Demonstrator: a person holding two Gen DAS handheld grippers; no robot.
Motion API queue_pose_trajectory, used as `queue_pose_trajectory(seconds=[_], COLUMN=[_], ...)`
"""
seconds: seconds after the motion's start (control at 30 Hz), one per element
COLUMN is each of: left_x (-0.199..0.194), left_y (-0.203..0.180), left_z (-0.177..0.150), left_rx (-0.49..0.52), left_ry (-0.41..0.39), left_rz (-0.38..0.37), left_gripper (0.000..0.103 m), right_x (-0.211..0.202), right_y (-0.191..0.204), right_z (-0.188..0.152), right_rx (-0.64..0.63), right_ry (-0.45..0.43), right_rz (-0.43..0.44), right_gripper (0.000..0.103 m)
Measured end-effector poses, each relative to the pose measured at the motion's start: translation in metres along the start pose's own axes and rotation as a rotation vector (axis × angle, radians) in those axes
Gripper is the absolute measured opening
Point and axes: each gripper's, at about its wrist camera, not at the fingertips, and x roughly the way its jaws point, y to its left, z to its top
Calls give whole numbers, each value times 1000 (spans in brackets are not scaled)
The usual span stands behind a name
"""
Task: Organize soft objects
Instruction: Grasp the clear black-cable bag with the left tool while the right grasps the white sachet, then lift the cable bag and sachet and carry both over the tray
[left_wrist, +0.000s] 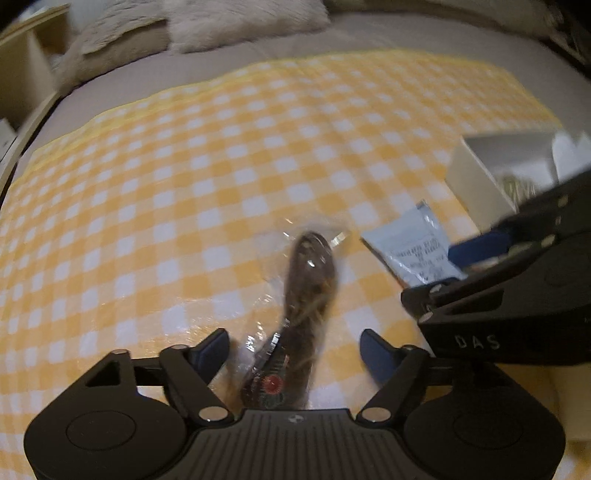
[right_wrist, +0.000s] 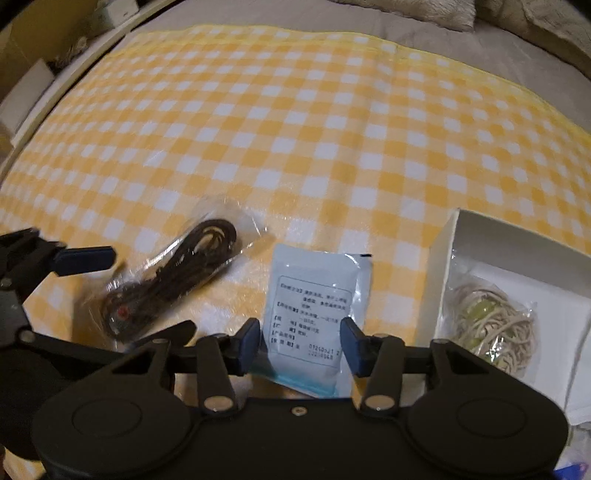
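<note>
A coiled dark cord in a clear bag (left_wrist: 310, 280) lies on the yellow checked cloth (left_wrist: 221, 166). My left gripper (left_wrist: 293, 349) points down over the bag's near end and stands open, its blue pads wide of the cord on both sides. A pale blue printed packet (right_wrist: 314, 291) lies flat to the right of the cord bag (right_wrist: 177, 273). My right gripper (right_wrist: 300, 341) straddles the packet's near half, its blue fingertips (right_wrist: 251, 341) at the packet's side edges. The packet shows no buckling, so I read these jaws as open.
A white open box (right_wrist: 443, 251) stands right of the packet and holds a bagged bundle of beige cord (right_wrist: 495, 325). Furry grey cushions (left_wrist: 236, 22) lie beyond the cloth. A wooden bed frame (right_wrist: 55, 92) runs along the left.
</note>
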Motion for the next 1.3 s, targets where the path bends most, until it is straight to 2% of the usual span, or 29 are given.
queue_pose_trajectory(seconds=[0.07,0.13,0.2,0.33,0.47,0.73,1.0,1.3], left_x=[9,12,13,13,5,-45,-99,-149], left_y=[-11,-14,-14,-15,-4,26,40,31], left_z=[-1,-1,2,5,5,-14,-14,-20], left_rx=[46,60,43,21,-22,-145,-246,-276], left_ry=[29,35,42,47,51,6,-124,-231], left_rz=[18,28,10,6,5,28,33,56], left_gripper=[69,54,47,38,35,34,34,34], right_x=[4,5,5,2,-12,-38,-77,-128], right_y=[6,7,5,2,-3,4,0,-12], right_z=[0,-1,-1,1,-4,-9,-14,-27], right_rx=[-41,-47,-39,-71,-91,-121,-116,-80], right_ry=[10,11,10,14,1,-80,-211,-372], right_rz=[-12,-18,-3,15,18,13,-3,12], right_gripper=[49,46,44,31,23,19,19,18])
